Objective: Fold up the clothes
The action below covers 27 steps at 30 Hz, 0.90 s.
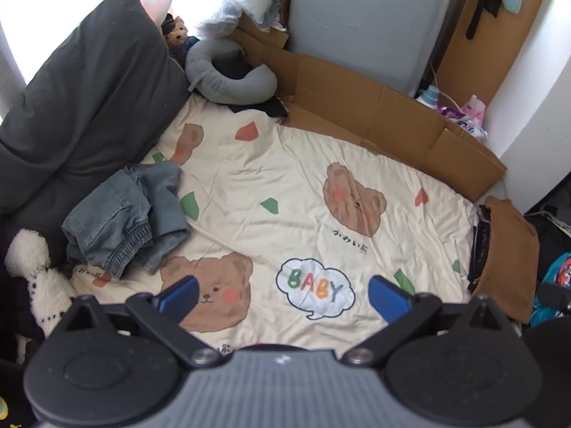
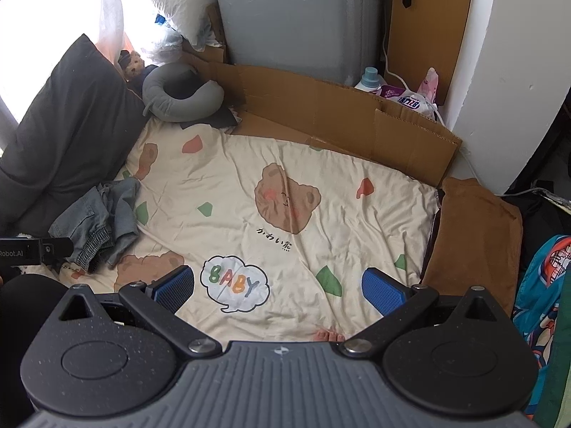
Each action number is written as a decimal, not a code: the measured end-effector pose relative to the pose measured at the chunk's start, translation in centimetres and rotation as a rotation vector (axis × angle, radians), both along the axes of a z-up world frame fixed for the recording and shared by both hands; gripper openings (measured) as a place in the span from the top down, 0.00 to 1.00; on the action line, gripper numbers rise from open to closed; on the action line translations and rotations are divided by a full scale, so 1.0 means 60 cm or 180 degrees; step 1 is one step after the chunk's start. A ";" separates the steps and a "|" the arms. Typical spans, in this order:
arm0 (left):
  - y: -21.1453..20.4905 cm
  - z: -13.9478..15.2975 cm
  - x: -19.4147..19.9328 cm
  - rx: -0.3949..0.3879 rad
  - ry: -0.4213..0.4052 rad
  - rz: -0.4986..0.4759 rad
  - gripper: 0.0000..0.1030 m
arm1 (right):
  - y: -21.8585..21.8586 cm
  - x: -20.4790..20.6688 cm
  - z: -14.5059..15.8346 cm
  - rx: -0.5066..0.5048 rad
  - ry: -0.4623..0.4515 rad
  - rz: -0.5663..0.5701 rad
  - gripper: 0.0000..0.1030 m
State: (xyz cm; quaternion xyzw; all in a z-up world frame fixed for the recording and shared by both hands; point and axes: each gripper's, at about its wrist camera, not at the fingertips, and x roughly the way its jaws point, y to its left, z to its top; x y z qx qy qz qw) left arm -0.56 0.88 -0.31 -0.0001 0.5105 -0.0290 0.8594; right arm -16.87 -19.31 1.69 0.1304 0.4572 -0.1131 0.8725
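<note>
A crumpled pair of blue jeans (image 1: 125, 217) (image 2: 98, 221) lies at the left edge of a cream bear-print bed sheet (image 1: 285, 185) (image 2: 232, 185). A folded brown garment (image 1: 506, 260) (image 2: 474, 235) rests at the sheet's right edge. My left gripper (image 1: 283, 294) hangs open above the sheet near the "BABY" print, nothing between its blue pads. My right gripper (image 2: 278, 285) is open too, over the same print, and empty. The tip of the left tool (image 2: 35, 248) shows at the left rim of the right wrist view, next to the jeans.
A dark grey pillow (image 1: 85, 107) leans at the left. A grey neck pillow (image 1: 228, 75) and a small plush bear (image 1: 176, 32) sit at the back. Flattened cardboard (image 1: 374, 117) lines the far side before a grey cabinet (image 1: 367, 18). Toes (image 2: 328, 336) show by the near edge.
</note>
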 end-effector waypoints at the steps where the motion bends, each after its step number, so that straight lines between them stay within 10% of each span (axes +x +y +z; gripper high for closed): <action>1: -0.001 0.001 0.001 0.0030 0.0000 -0.0006 0.01 | 0.000 -0.001 0.000 0.0002 -0.0005 0.0001 0.00; 27: 0.008 0.008 -0.005 0.0002 -0.0103 0.0061 0.01 | 0.001 -0.005 0.001 -0.0096 -0.0044 -0.0019 0.00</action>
